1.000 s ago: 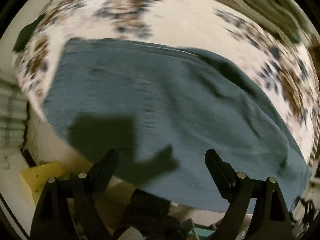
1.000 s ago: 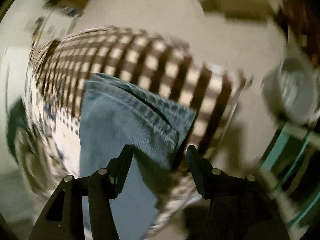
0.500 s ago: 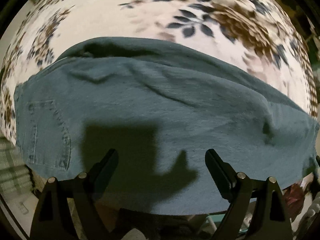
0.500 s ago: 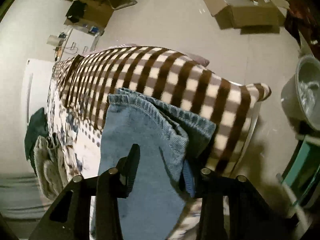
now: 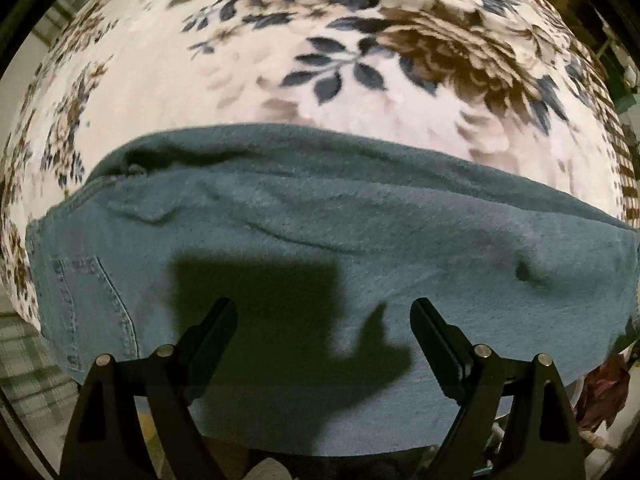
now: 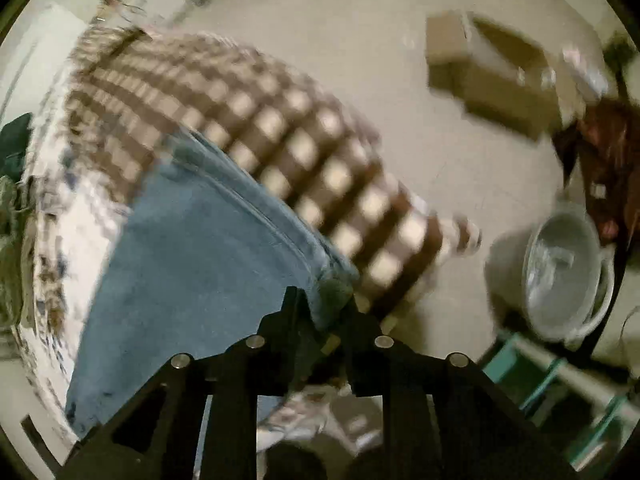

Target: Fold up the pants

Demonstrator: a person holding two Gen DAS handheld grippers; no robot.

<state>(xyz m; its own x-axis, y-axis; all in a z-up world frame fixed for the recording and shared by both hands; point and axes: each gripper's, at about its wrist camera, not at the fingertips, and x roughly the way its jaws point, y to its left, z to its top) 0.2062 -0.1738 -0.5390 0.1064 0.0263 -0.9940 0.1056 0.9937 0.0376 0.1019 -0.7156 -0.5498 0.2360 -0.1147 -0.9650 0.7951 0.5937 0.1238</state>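
Fingers on our left gripper [image 5: 323,334] are spread wide with nothing between them, hanging over the blue denim pants [image 5: 320,248], which lie flat across the floral fleece blanket [image 5: 248,76], back pocket [image 5: 94,312] off to the left.

Over in the right wrist view, our right gripper [image 6: 323,314] has its black fingers [image 6: 295,312] pinched on the hem corner of those same pants [image 6: 200,248], next to the brown checkered blanket [image 6: 304,156]; the jaws eased open slightly just now with denim still between them. It's a thin bite, so the corner could slip out mid-fold. That blurry view makes the hold hard to judge.
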